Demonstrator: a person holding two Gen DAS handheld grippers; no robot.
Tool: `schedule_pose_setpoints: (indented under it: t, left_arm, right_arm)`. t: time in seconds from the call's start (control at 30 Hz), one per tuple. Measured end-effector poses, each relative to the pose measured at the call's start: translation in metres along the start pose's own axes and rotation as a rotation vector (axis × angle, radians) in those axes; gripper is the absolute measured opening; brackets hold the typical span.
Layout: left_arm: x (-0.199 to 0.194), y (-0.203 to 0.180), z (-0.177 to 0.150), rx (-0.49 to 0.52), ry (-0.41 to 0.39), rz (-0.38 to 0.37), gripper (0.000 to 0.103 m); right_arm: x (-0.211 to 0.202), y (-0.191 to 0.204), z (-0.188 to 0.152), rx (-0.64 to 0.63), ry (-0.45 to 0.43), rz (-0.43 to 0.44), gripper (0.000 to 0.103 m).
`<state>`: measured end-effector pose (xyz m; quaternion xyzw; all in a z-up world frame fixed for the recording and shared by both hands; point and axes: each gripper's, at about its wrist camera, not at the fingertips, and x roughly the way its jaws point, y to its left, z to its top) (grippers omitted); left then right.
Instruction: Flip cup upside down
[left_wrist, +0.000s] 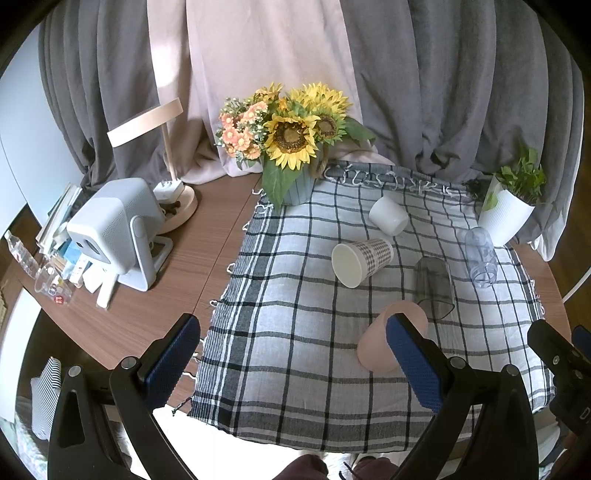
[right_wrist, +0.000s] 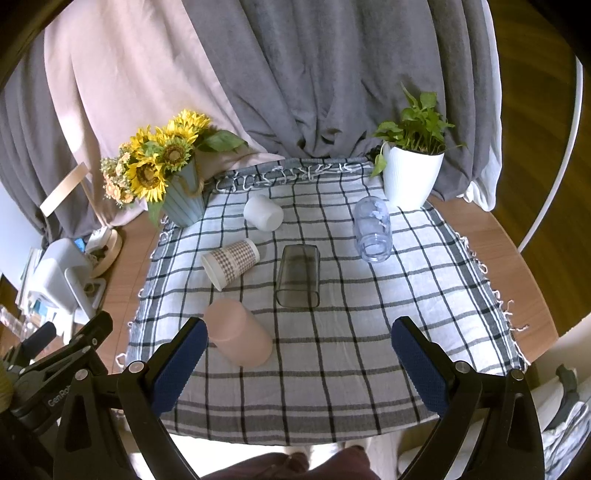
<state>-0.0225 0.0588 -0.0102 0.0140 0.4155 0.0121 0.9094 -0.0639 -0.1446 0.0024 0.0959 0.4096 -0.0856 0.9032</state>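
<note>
Right wrist view: we are holding both tongs (right_wrist: 299, 350) wide and empty above the checked cloth (right_wrist: 332, 387); five cups are lying tipped, the pink cup (right_wrist: 238, 334) lower left, nearest for grabbing; left tongs (left_wrist: 295, 354) likewise.

A brown wooden tabletop (left_wrist: 140, 317) is carrying a black-and-white checked cloth (left_wrist: 288, 354), which is covering its middle and right part and hanging a little over the near edge. Directly on the bare wood at the left, a white projector-like device (left_wrist: 114, 229) is standing beside a round-based desk lamp (left_wrist: 181, 206), with a stack of books and papers (left_wrist: 59, 229) lying at the far left edge. A white plant pot (right_wrist: 412, 177) is sitting at the cloth's back right corner.
</note>
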Motion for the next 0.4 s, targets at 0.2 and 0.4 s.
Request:
schedule_pose_setpoints:
  t: [0.2, 0.4]
  left_arm:
    - [0.0007, 0.0002, -0.0003, 0.0, 0.001, 0.001, 0.103]
    - [0.0013, -0.0004, -0.0005, -0.001, 0.002, 0.0, 0.103]
  right_arm:
    - [0.0, 0.0, 0.0002, 0.001, 0.001, 0.001, 0.1]
    - [-0.0001, -0.0002, 0.0004, -0.002, 0.0, 0.001, 0.1]
